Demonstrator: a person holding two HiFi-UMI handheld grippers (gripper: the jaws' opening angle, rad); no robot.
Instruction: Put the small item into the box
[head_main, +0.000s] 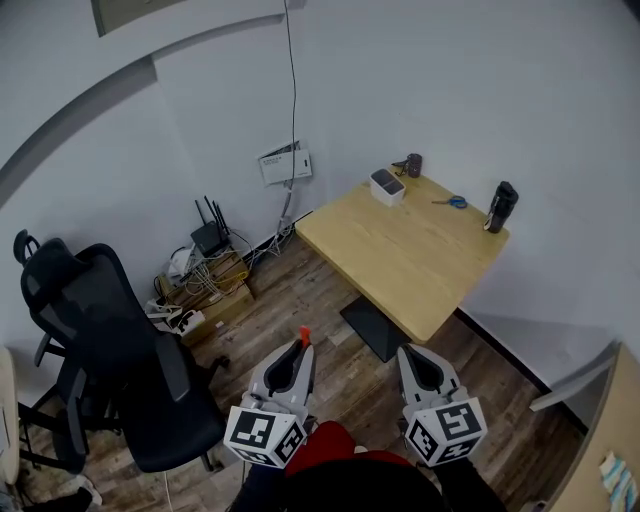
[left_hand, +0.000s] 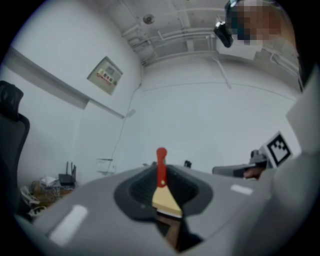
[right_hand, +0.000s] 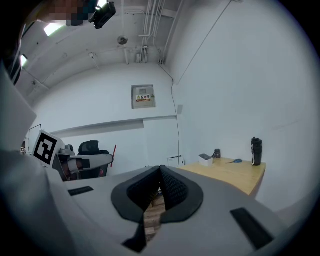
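Observation:
A small scraper (left_hand: 161, 187) with a red handle and a pale yellow blade is clamped in my left gripper (left_hand: 161, 172), the handle poking out past the fingertips. From the head view its red tip (head_main: 304, 335) shows at the left gripper (head_main: 299, 350), low over the floor. My right gripper (head_main: 411, 354) is beside it, jaws together with nothing between them (right_hand: 160, 171). The white box (head_main: 387, 185) sits at the far corner of the wooden table (head_main: 400, 270), well ahead of both grippers; it is also in the right gripper view as the box (right_hand: 205, 158).
Blue scissors (head_main: 452, 202), a black bottle (head_main: 500, 207) and a small dark cup (head_main: 413, 164) share the table. A black office chair (head_main: 100, 340) stands at the left. Routers, cables and a cardboard box (head_main: 205, 275) lie on the wood floor by the wall.

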